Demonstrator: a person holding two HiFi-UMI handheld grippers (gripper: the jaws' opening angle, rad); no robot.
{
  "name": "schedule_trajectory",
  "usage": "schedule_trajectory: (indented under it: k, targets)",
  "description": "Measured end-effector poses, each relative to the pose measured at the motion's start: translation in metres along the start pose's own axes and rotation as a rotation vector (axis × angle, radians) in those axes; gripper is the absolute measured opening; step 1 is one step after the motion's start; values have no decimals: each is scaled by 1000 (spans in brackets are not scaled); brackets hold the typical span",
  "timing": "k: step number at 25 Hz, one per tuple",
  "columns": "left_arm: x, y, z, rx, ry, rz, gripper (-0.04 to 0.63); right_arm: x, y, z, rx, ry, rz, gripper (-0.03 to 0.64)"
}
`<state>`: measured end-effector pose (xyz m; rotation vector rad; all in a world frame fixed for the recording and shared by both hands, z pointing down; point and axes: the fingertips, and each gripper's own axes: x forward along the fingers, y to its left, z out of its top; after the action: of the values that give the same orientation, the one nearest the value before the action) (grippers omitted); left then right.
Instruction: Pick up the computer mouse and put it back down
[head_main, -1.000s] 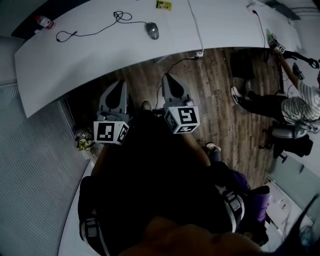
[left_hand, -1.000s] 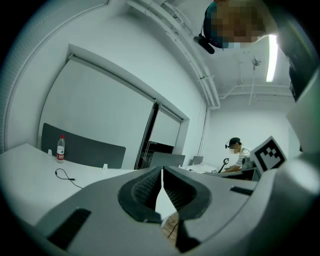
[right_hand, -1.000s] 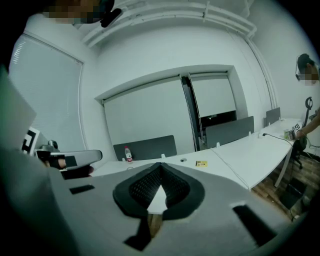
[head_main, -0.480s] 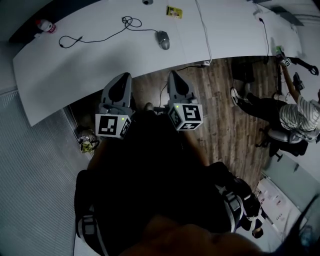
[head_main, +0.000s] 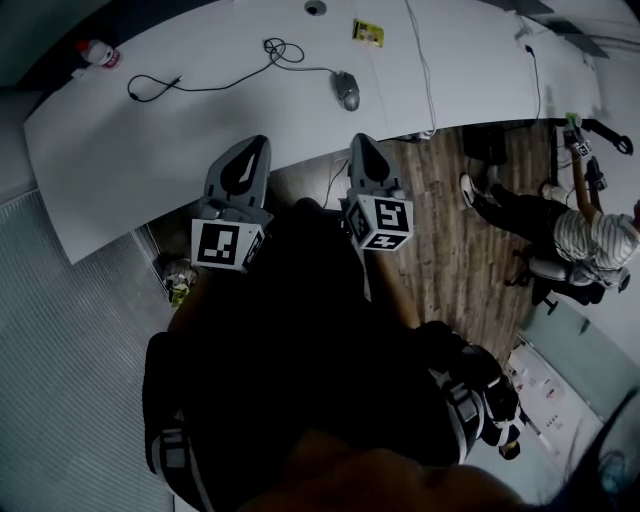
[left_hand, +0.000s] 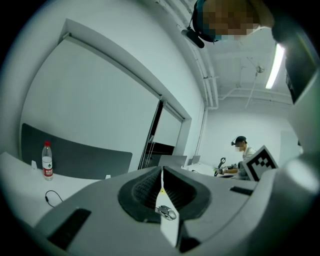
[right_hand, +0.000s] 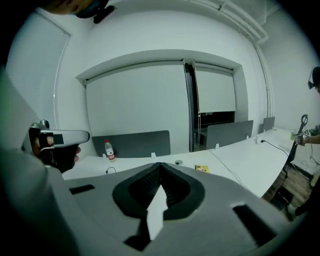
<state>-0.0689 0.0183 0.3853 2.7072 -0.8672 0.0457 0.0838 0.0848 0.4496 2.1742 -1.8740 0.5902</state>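
Head view: computer mouse (head_main: 347, 90) on white worktop (head_main: 180, 130), twelve o'clock of right tool (head_main: 361, 142), untouched. Bottle (head_main: 98, 52) at ten o'clock corner, contents indiscernible. Left tool (head_main: 256, 145) jaws pressed together, holding nothing; right tool likewise closed, empty.

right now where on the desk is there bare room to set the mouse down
Widest bare patch: the near left of the desk, between the mouse cable and the front edge. Another lies right of the white cable, before the far black cable. Crowded around the mouse, the cable coil and the yellow packet.
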Motion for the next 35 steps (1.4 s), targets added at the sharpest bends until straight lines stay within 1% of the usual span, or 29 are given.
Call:
schedule_trajectory:
  k: [3,7,10,14,16,18,21,26,29,32,35]
  targets:
    - [4,11,3,-2,-5,-13,11,12,1,0,-3,12,-16,-2]
    - [10,18,5,-14,0,-11,11,25,-10,0,-12,25,-39,-2]
    - [17,21,7,-24,2,3,11,37,-16,3,-18,29,-34,-2]
    - [30,23,9,-2,-1,25,11,54,-28,7,-43,36,-14,-2]
    - [39,20,7,-1,13,44,11,64,-37,4,-48,53,2,-2]
    - [49,18,4,-12,27,64,11,76,-48,-3,-54,74,17,-2]
    - [69,14,6,-26,8,104,11,94,-63,-15,-55,115,37,-2]
    - [101,6,-6,-32,30,146,11,128,-83,-37,-71,172,82,2]
    - [113,2,-17,-36,51,168,11,139,-92,-52,-79,220,111,31]
    - [127,4,-22,-49,55,197,11,155,-104,-67,-98,266,134,48]
    - [135,6,-30,-39,68,211,11,171,-112,-84,-116,310,152,78]
